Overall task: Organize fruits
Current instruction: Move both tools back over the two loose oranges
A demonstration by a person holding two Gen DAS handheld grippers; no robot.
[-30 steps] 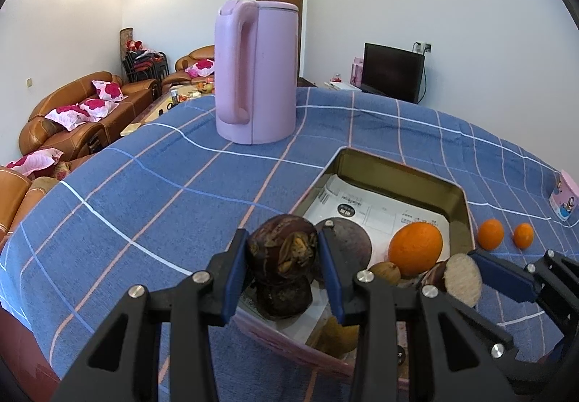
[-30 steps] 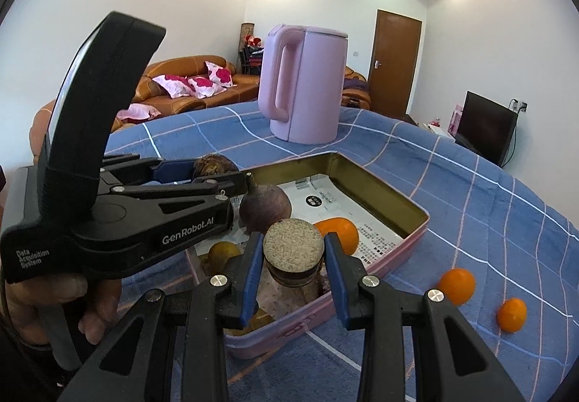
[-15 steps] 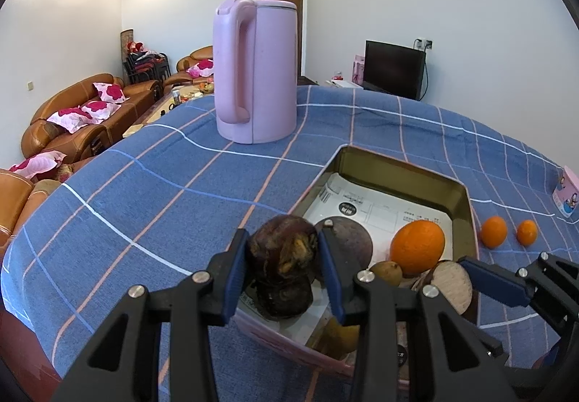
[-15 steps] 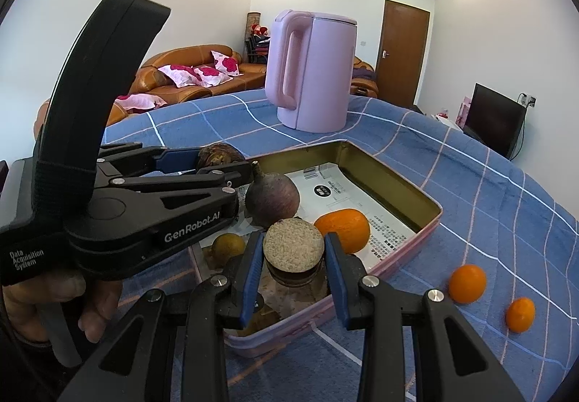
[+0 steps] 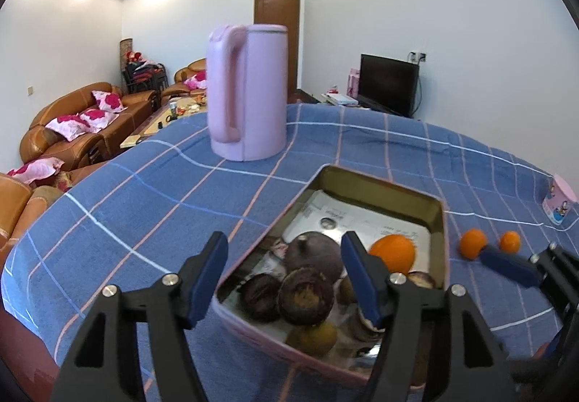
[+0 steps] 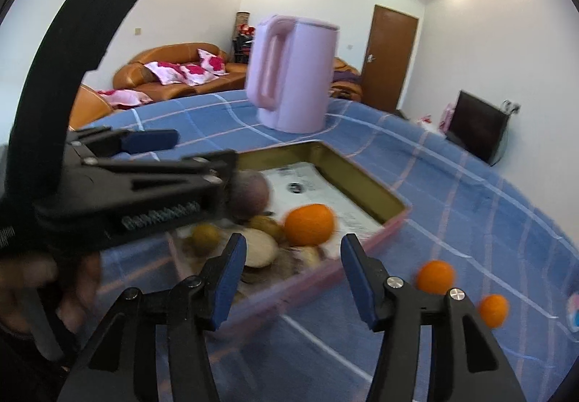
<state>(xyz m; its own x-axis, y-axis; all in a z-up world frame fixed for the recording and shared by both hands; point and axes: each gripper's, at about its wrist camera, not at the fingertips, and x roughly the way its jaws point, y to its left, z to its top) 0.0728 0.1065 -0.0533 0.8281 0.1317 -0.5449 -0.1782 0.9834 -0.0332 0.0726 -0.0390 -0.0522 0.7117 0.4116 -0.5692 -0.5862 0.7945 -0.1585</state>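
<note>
Both hand-held grippers stand spread and empty: the left hand-held gripper [image 5: 286, 273] hangs low in its frame over the near end of the shallow pink-walled, gold-lined metal tin [image 5: 442, 217], and the right hand-held gripper [image 6: 291, 279] sits at the bottom centre of its own view, above the tin's near wall. Inside the tin lie a large orange [image 5: 392, 253], a round purplish-brown fruit [image 5: 311, 251], two dark wrinkled fruits [image 5: 305, 297] and a small yellowish fruit [image 6: 205, 236], crowded towards the near end. Two small oranges [image 6: 435, 276] rest on the blue checked surface [image 5: 144, 206] at lower right, just beside the tin, apart from each other. A tall pink plastic kettle [image 5: 249, 90] stands upper centre. Judging by this, a drop-off looks done; next the right one likely needs to swing right, descend over the nearer small orange and pinch it gently so it does not roll
</note>
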